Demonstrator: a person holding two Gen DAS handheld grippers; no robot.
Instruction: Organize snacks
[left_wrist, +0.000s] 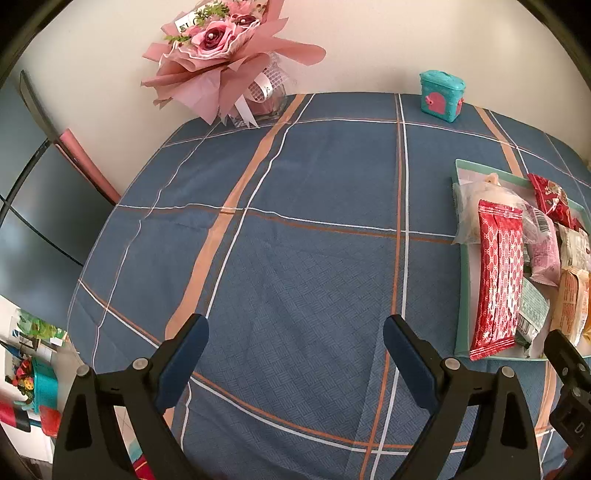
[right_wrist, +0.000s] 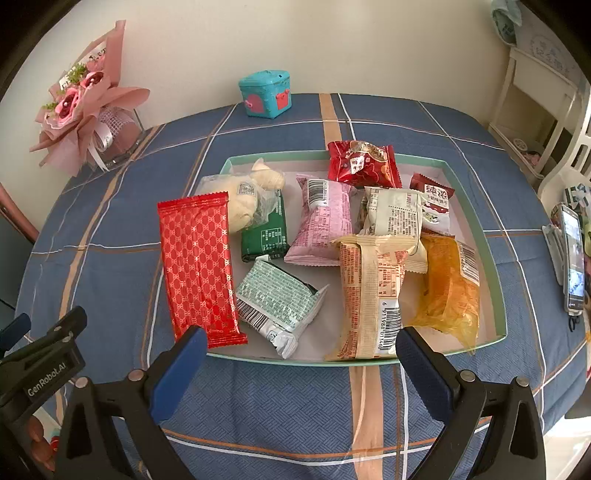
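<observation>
Many snacks (right_wrist: 321, 236) ahead of right tool (right_wrist: 299, 358) (boxed)

A broad stretch of the blue plaid-clothed bench (left_wrist: 295, 221) lies bare ahead of the open left gripper (left_wrist: 295, 354). The pink paper-wrapped bouquet (left_wrist: 221, 62) and the small teal box (left_wrist: 441, 96) stand only at the far edge. The shallow mint-rimmed tray (right_wrist: 495, 266) is crowded with snack packets; a long red foil packet (right_wrist: 197, 266) overhangs its left rim.
</observation>
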